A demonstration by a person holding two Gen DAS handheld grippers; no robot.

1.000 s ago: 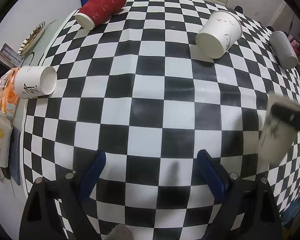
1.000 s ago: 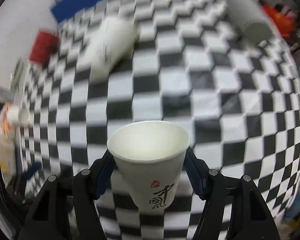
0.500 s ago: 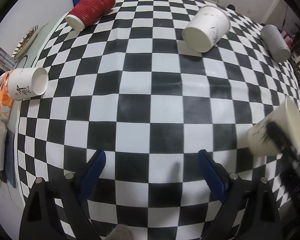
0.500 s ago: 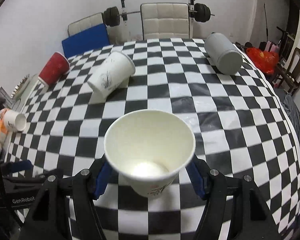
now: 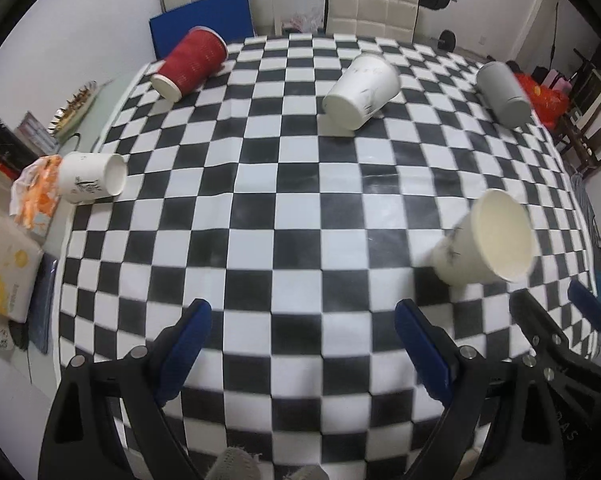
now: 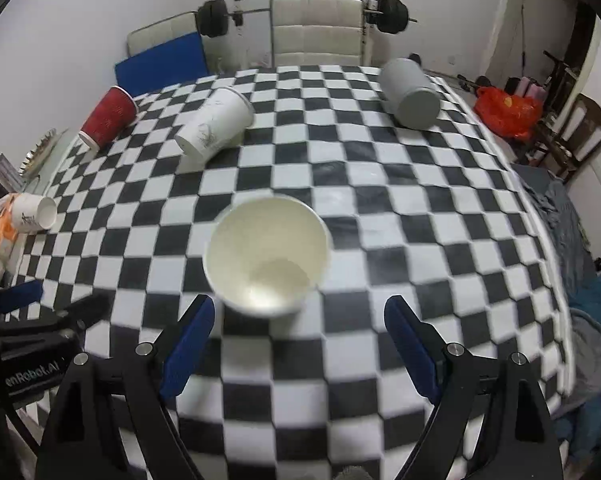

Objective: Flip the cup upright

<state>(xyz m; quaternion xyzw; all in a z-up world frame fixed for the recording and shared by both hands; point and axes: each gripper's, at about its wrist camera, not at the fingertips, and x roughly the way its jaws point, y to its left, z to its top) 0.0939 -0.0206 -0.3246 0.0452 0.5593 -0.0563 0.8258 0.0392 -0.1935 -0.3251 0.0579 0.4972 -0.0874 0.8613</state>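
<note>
A white paper cup [image 6: 266, 256] stands upright, mouth up, on the checkered table, just ahead of my right gripper [image 6: 298, 336]. The right gripper is open and empty, its blue fingers apart from the cup. In the left wrist view the same cup [image 5: 486, 238] shows at the right, with the right gripper [image 5: 552, 316] behind it. My left gripper [image 5: 302, 340] is open and empty over the near table edge.
Several cups lie on their sides: a red one [image 5: 190, 64], a white one [image 5: 360, 90], a grey one [image 5: 502, 94] and a small white one [image 5: 90, 178] at the left edge. Packets and a box [image 5: 4, 260] crowd the left side. Chairs stand behind the table.
My right gripper set the cup down upright, opened and drew back from it. The left gripper pulled back slightly, staying open.
</note>
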